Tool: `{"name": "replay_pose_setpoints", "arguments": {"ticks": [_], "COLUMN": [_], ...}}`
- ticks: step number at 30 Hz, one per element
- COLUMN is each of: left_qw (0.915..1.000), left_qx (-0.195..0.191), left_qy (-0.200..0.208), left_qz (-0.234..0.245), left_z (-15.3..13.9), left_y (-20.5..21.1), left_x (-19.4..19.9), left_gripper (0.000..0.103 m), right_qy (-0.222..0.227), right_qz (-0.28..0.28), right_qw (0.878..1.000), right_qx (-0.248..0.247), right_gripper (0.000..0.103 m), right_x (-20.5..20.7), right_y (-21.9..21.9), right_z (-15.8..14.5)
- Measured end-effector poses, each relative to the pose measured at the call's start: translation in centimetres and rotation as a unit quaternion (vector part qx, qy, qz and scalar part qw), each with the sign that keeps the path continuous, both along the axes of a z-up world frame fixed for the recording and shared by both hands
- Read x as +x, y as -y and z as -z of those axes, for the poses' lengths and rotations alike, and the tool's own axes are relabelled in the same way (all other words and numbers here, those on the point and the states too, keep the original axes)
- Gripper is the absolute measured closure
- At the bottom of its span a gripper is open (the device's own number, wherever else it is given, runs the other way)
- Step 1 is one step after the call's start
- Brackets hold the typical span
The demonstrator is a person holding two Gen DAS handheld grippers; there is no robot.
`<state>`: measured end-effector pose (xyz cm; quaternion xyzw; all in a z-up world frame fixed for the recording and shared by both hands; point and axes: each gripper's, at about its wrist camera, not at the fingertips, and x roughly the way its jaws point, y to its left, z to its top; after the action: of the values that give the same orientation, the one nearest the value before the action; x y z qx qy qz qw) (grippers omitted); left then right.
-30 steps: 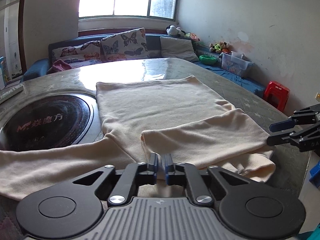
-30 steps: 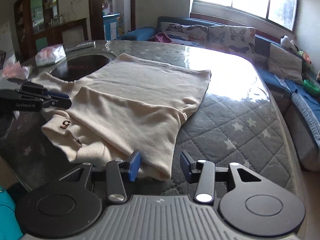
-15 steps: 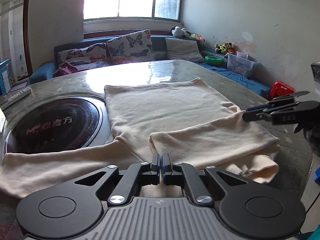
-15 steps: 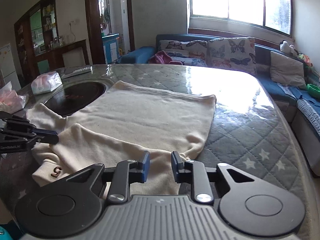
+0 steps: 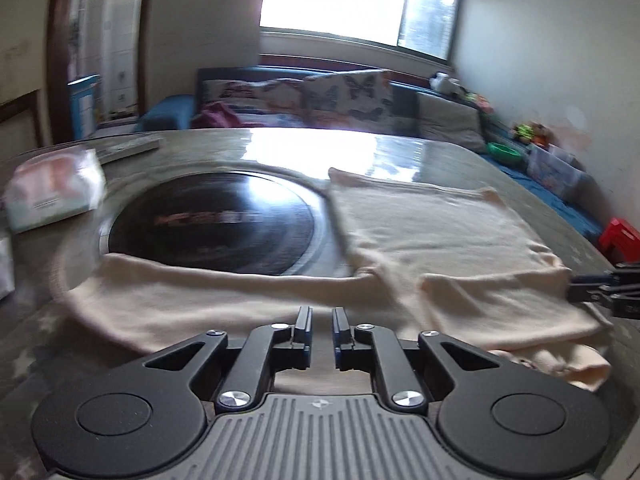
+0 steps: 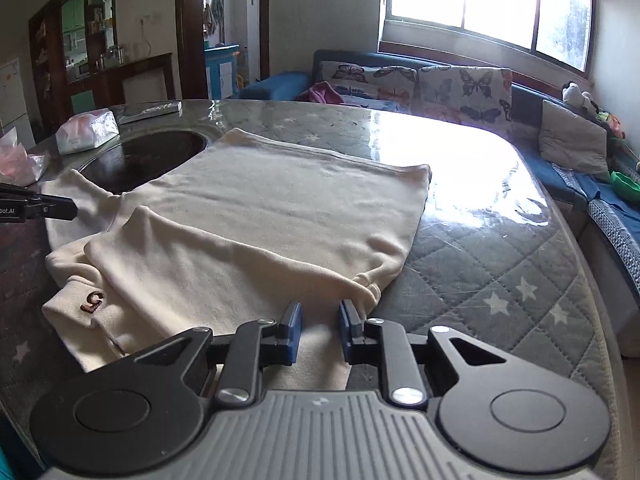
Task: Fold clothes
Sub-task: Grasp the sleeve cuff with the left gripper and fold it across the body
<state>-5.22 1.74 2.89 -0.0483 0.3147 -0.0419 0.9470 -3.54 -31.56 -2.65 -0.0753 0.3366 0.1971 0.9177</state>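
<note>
A cream sweater [image 5: 440, 232] lies flat on the quilted, glass-topped table [image 6: 480, 264]. One sleeve [image 6: 200, 264] is folded across the body, and a brown "5" [image 6: 92, 302] shows on its near part. The other sleeve [image 5: 180, 292] stretches out leftward in front of the hob. My left gripper [image 5: 322, 314] hovers over that spread sleeve; its jaws are opening and nothing is pinched between them. It also shows in the right wrist view as the left gripper [image 6: 60, 208]. My right gripper [image 6: 320, 312] sits at the near edge of the folded part, jaws narrow with cream cloth filling the gap.
A round black hob [image 5: 208, 224] is set into the table left of the sweater. A tissue pack [image 6: 86, 130] and a remote [image 6: 152, 110] lie beyond it, and a plastic bag [image 6: 16, 160] at far left. A sofa [image 6: 420, 80] runs behind; a red stool [image 5: 620, 240] stands at right.
The left gripper swung left over the spread sleeve and its shut jaws parted. The right gripper's jaws narrowed as it moved in over the sweater's near edge.
</note>
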Motion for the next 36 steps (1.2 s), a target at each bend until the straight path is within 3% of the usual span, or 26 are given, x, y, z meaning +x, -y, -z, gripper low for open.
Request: {"name": "replay_pose_setpoints", "arguments": {"ticks": [4,7,15,21,23,25,28,36], "left_qw": [0.9969,0.9890,0.9685,0.9668,0.9662,0.9673,0.9684,0.9841], "left_qx": [0.002,-0.001,-0.001,0.003,-0.003,-0.017,-0.039,-0.092], "left_qy": [0.007,0.008,-0.010,-0.010,-0.007,0.003,0.018,0.090], "left_qz": [-0.079,-0.148,-0.249,-0.255,-0.258,-0.253,-0.246,-0.122], "left_z": [-0.2,-0.2,0.9,1.3,1.2,0.7,-0.1,-5.5], "left_y": [-3.2,-5.7,-9.7,-9.6,-9.6,-9.6,-9.5,-3.9], "left_x": [-0.3,-0.1,1.3,1.5,1.6,1.4,1.3,0.7], "left_gripper": [0.073,0.063,0.061,0.065,0.087,0.094,0.096,0.097], "right_qy": [0.005,0.009,0.011,0.010,0.009,0.010,0.012,0.016], "right_qz": [-0.009,-0.019,-0.025,-0.020,-0.019,-0.019,-0.020,-0.018], "right_qw": [1.000,1.000,1.000,1.000,1.000,1.000,1.000,1.000], "right_qx": [0.003,0.003,0.002,-0.001,0.000,0.002,0.005,0.016], "right_gripper": [0.083,0.082,0.080,0.077,0.077,0.077,0.077,0.077], "right_x": [-0.2,-0.3,-0.4,-0.5,-0.5,-0.6,-0.8,-1.0], "right_y": [-0.5,-1.1,-1.6,-1.4,-1.4,-1.4,-1.5,-1.2], "right_z": [-0.6,-0.9,-1.2,-1.1,-1.0,-1.1,-1.1,-1.2]}}
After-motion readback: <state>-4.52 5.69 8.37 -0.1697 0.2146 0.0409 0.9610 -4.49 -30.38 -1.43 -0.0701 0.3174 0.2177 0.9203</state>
